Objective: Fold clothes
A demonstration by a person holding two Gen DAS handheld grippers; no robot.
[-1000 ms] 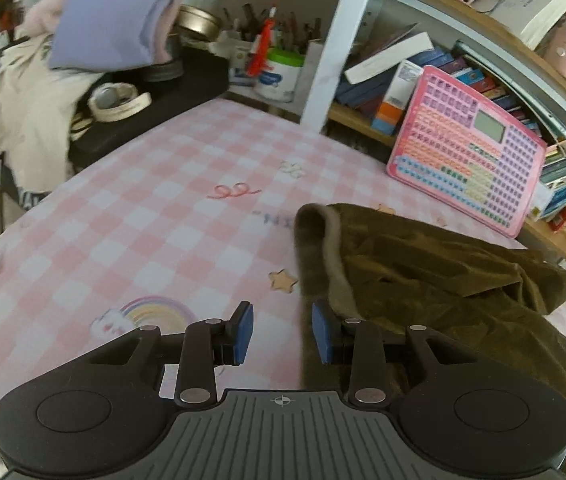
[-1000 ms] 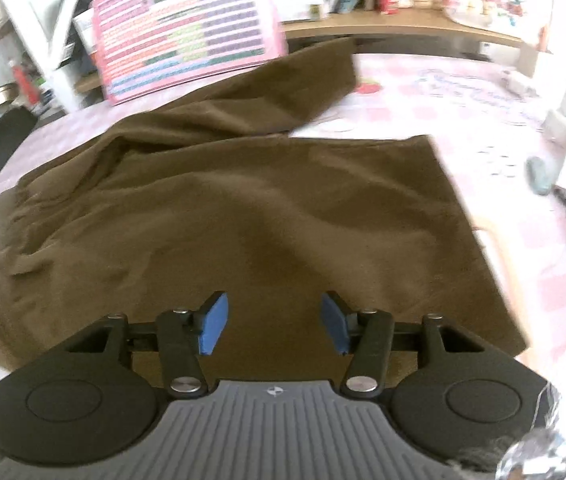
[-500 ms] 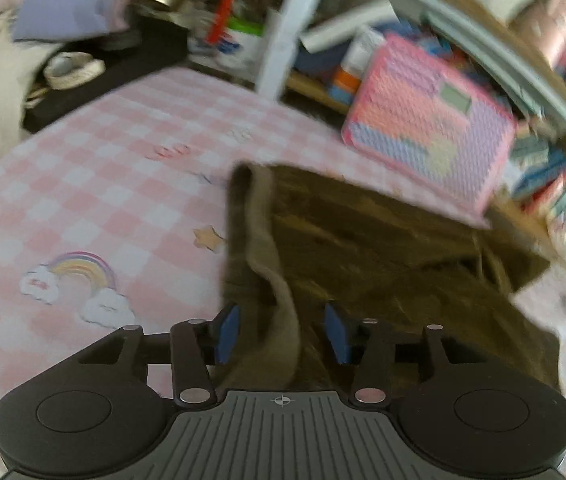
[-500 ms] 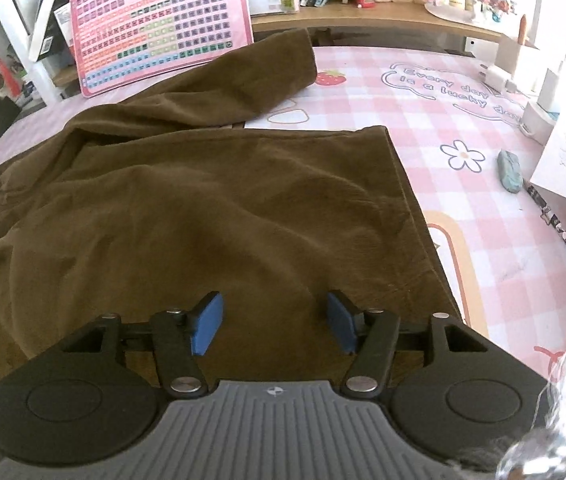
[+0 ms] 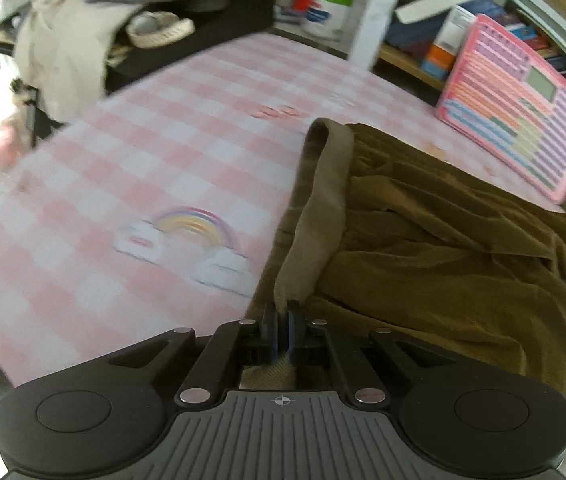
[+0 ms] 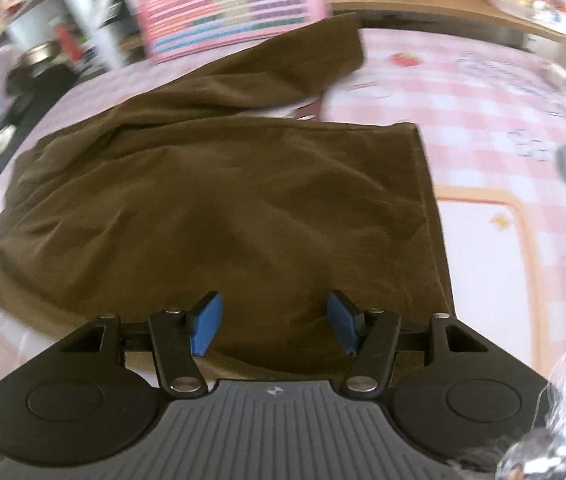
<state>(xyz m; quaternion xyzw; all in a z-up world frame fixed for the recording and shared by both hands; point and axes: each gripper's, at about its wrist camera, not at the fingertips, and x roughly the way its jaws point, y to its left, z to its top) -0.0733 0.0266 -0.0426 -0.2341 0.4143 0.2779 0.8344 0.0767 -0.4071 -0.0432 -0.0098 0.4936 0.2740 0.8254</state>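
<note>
While the left tool (image 5: 281, 330) angles steeply down at the near edge of the worktop (image 5: 131, 184), its blue pads have just closed together on the lighter waistband strip (image 5: 319, 216) of the brown trousers (image 5: 463, 264), which rises from the pinch toward the far end of the cloth. Over to the right, the right tool (image 6: 274, 322) tilts down above the same trousers (image 6: 219, 208), its pads standing well apart with the fabric lying beneath them, not pinched. Spread across a pink-and-white checked cover, the trousers have one leg reaching toward a pink keyboard toy (image 6: 227, 4) leaning against wooden shelves of books (image 5: 435, 36). Printed on the cover are a rainbow (image 5: 191, 228) and a strawberry (image 6: 405, 59); the writing there is too blurred to read.
</note>
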